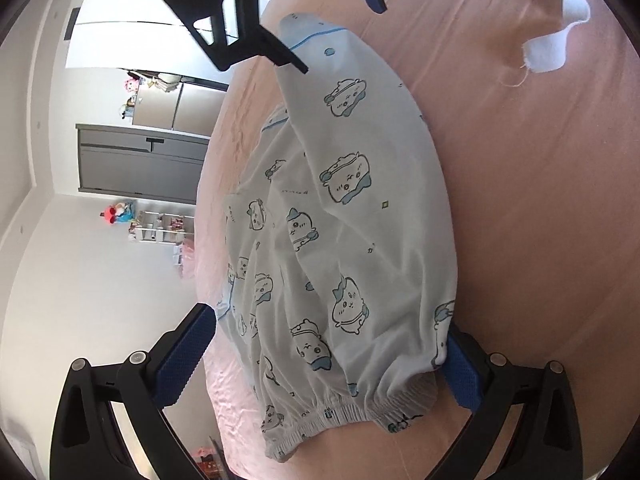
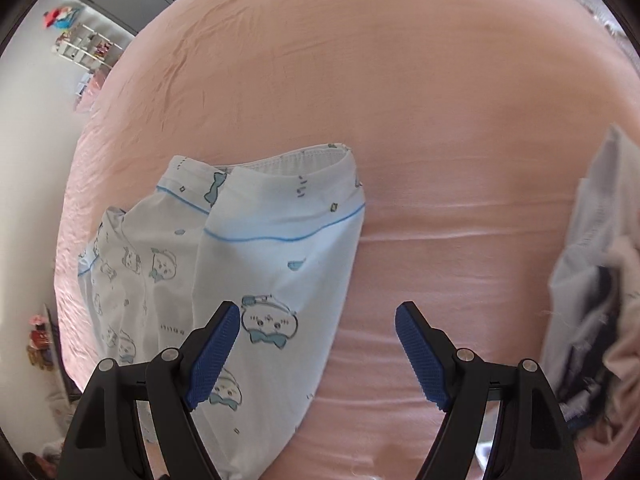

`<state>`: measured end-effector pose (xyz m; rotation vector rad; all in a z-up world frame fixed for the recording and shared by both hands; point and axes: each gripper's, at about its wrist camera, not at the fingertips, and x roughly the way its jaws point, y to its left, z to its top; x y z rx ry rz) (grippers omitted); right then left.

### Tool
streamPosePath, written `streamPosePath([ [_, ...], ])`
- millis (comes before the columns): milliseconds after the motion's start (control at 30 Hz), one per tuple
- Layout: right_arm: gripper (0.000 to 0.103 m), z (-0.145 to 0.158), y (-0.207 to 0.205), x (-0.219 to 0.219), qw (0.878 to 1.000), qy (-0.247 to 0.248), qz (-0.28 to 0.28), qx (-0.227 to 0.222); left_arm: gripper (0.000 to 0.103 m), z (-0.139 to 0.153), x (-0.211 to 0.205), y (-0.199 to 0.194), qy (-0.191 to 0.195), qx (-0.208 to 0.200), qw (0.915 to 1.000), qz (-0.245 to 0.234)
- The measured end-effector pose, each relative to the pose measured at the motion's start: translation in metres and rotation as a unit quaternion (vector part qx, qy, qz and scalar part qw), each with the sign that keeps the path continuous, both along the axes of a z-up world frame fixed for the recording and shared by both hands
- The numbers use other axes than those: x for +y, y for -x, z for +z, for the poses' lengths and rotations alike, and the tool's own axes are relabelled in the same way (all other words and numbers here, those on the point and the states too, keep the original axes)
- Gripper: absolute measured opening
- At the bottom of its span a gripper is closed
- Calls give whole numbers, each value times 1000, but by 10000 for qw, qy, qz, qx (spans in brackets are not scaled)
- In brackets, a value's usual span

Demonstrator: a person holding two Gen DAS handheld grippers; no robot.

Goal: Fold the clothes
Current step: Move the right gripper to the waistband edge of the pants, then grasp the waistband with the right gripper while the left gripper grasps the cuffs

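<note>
Two tongs work over a pink bed [image 2: 400, 100] where printed pyjama trousers [image 1: 352, 208] lie near its left edge. Left tongs [image 1: 324, 360] spread wide around the waistband; right tongs [image 2: 318, 350] spread, holding nothing, above the leg.

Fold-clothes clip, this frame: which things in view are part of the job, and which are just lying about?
Part of the job:
- printed pyjama trousers
- left hand-held gripper, open, waistband between its fingers
- right hand-held gripper, open over a leg

Lying about:
- pink bedsheet
- white cloth scrap
- pile of other clothes
- shelf unit
</note>
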<state>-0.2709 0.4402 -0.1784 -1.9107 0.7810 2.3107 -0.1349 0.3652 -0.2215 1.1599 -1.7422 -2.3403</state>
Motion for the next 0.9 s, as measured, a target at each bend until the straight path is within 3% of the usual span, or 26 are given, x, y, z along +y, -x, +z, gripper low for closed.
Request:
streamPosePath([
  [133, 80, -17, 11, 0, 9999, -2, -12, -163, 103, 12, -12, 14, -634, -411, 9969, 223],
  [200, 80, -21, 13, -1, 9998, -17, -12, -203, 103, 17, -19, 25, -1051, -738, 9911, 351],
  [267, 80, -20, 16, -2, 9997, -63, 20, -225, 95, 20, -28, 37, -1519, -1153, 9802, 527],
  [367, 80, -18, 18, -4, 9995, -120, 89, -276, 81, 25, -38, 51, -2174, -1711, 9570, 869],
  [433, 80, -19, 19, -4, 9993, -135, 73, -339, 77, 24, -34, 53, -2104, -1840, 9570, 773],
  [500, 80, -20, 21, -6, 9990, -205, 64, -385, 67, 23, -30, 53, -2108, -2004, 9542, 703],
  [567, 80, -21, 22, -10, 9987, -293, 96, -410, 40, 26, -28, 55, -2342, -2244, 9433, 699],
  [700, 80, -22, 24, -14, 9985, -375, 70, -386, 28, 28, -21, 53, -2380, -2288, 9419, 612],
  [900, 80, -23, 28, -16, 9997, -219, 61, -103, 26, 30, -13, 49, -2308, -2218, 9458, 547],
])
